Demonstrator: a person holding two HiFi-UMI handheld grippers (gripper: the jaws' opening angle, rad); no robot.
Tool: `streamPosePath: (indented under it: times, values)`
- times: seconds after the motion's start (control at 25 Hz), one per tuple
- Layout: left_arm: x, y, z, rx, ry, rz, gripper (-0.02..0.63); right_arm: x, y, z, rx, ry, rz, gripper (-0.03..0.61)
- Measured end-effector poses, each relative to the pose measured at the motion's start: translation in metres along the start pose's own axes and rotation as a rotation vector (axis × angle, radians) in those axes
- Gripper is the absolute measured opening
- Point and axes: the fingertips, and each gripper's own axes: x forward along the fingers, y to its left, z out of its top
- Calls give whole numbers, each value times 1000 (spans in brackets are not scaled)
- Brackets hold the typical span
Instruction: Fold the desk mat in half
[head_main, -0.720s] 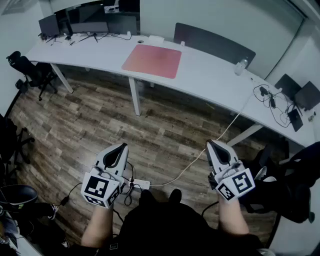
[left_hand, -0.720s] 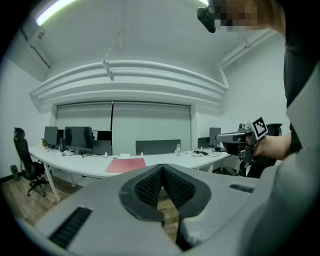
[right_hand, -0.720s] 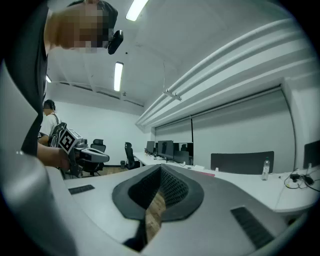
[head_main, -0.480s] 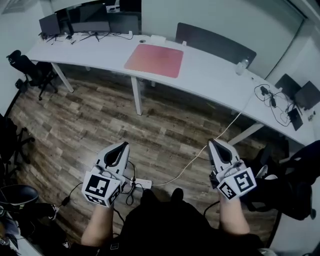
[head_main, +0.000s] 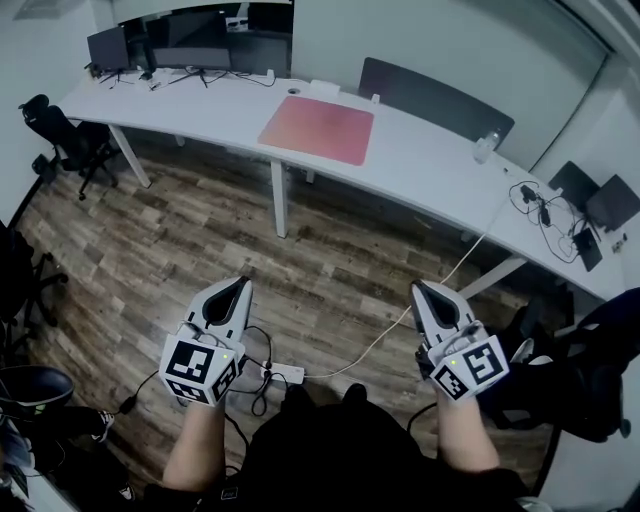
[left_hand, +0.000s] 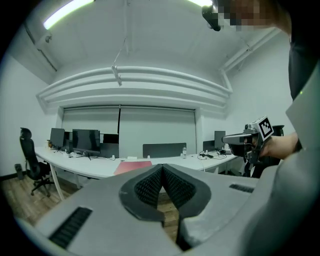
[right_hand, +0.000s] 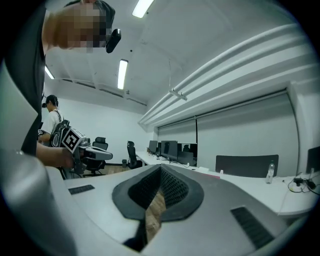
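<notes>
A pink-red desk mat (head_main: 317, 129) lies flat on the long white desk (head_main: 420, 165) across the room; it shows as a thin pink strip (left_hand: 132, 167) in the left gripper view. My left gripper (head_main: 236, 287) is held low over the wooden floor, far from the desk, its jaws shut with nothing between them. My right gripper (head_main: 421, 289) is level with it on the right, also shut and empty. In the left gripper view the jaws (left_hand: 162, 168) meet at the tip. The right gripper's jaws (right_hand: 161, 168) are likewise pressed together in its own view.
Monitors (head_main: 195, 28) stand at the desk's far left, with a bottle (head_main: 487, 142) and cables (head_main: 540, 200) toward the right. A dark partition panel (head_main: 435, 99) runs behind the mat. Office chairs (head_main: 62, 140) stand at the left. A power strip (head_main: 285, 373) and cords lie on the floor.
The view has shifted a little, so the desk and mat sit slightly lower in frame. Both grippers stay shut and have risen slightly in the picture.
</notes>
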Motion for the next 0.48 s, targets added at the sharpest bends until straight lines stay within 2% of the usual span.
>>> streamPosePath:
  times: [0.32,0.48]
  values:
    - [2,21,-15,-14,17,41,5,4,28,10,-14,-44,35,2]
    - [2,23,-12,-38,3,53,5,11,26,4,42,-55,36,2]
